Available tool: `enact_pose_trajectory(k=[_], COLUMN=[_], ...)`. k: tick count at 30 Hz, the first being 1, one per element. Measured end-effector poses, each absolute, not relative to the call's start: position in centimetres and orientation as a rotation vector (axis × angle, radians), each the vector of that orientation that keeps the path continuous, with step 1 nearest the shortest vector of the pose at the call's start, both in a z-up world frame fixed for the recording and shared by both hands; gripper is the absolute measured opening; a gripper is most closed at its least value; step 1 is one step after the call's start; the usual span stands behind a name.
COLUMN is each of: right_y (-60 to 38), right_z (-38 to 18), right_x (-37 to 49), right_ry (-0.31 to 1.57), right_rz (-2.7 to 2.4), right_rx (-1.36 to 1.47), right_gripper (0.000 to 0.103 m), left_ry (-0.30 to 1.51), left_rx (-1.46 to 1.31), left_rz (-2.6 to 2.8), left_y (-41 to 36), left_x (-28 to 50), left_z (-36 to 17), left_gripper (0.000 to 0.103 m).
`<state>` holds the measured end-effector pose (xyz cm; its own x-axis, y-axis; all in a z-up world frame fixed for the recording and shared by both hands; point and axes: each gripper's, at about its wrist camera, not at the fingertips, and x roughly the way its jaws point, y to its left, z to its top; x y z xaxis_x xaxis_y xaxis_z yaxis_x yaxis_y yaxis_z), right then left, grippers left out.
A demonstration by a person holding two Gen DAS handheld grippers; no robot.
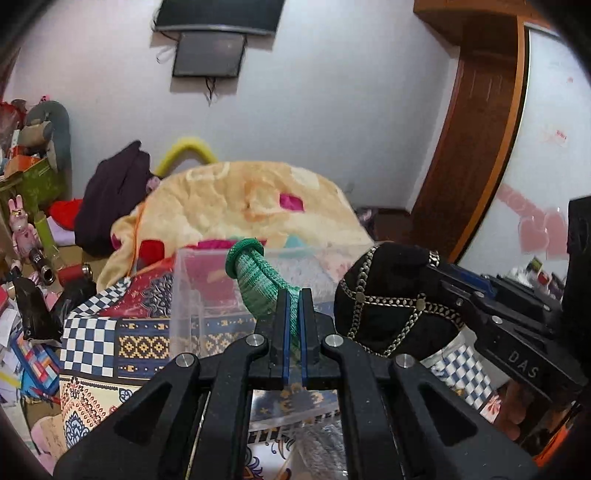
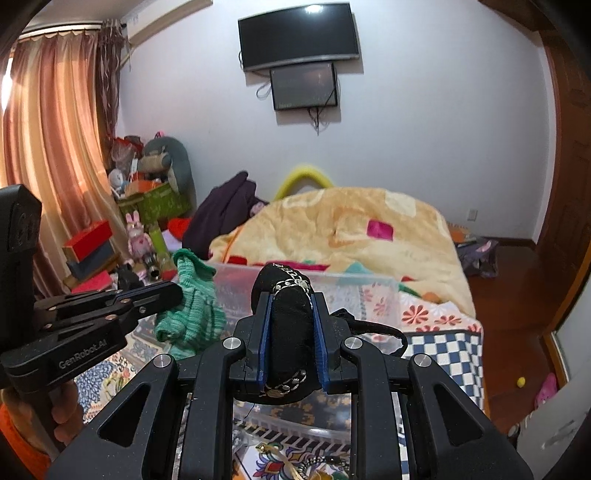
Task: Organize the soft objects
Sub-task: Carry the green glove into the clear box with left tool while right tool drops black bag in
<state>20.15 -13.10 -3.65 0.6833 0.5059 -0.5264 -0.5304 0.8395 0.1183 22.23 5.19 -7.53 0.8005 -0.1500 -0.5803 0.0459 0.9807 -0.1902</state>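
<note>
Carry step: left tool [image 1: 294, 314] pinching green knit sock [image 1: 255, 284], right tool [image 2: 291, 332] clamping black chained pouch [image 2: 288, 317], centre frame; next, release into clear bin [image 2: 369, 291].

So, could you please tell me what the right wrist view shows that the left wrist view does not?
Only the right wrist view shows the pink curtains, the whole wall screen and a yellow ball on the floor.

Only the left wrist view shows the white panel beside the wooden door frame.

Both show the left claw shut on the green knit item, the right claw shut on the black chain-trimmed pouch, the clear plastic bin and the yellow blanket.
</note>
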Motion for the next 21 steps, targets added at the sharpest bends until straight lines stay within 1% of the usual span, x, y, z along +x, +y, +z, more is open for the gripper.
enact_pose_trajectory(k=[8, 10, 12, 14, 16, 18, 19, 20, 21], right_y=[-11.9, -11.7, -11.9, -12.2, -12.6, -13.2, -13.2, -13.5, -13.7], right_z=[-5.5, -5.7, -5.6, -5.5, -5.3, -5.0, -4.8, -4.6, -4.4], right_x=[21.2, 21.1, 20.9, 20.9, 20.9, 20.8, 20.6, 20.3, 20.1], right_ry=[0.672, 0.677, 0.675, 0.675, 0.679, 0.673, 0.668, 0.659, 0.648], right_rz=[0.605, 0.596, 0.58, 0.569, 0.56, 0.555, 0.552, 0.547, 0.542], right_rx=[-0.097, -0.127, -0.152, -0.164, -0.165, -0.161, -0.161, -0.163, -0.163], right_gripper=[0.019, 0.022, 0.023, 0.03, 0.034, 0.037, 0.039, 0.041, 0.044], left_ry=[0.725, 0.731, 0.744, 0.744, 0.734, 0.714, 0.701, 0.688, 0.678], left_rx=[-0.113, -0.109, -0.118, -0.117, -0.1, -0.083, -0.075, -0.072, -0.069], left_rz=[-0.131, -0.12, -0.13, -0.134, -0.129, -0.134, -0.141, -0.145, -0.147], left_y=[4.3, 4.5, 4.7, 4.9, 4.9, 4.8, 4.7, 4.7, 4.7], left_x=[23.3, 23.2, 22.9, 22.5, 21.8, 20.8, 20.2, 19.6, 19.1], left_z=[-9.8, -10.0, -10.1, -10.0, -9.8, -9.3, -9.0, -8.8, -8.6], left_gripper=[0.003, 0.003, 0.006, 0.01, 0.01, 0.014, 0.02, 0.028, 0.032])
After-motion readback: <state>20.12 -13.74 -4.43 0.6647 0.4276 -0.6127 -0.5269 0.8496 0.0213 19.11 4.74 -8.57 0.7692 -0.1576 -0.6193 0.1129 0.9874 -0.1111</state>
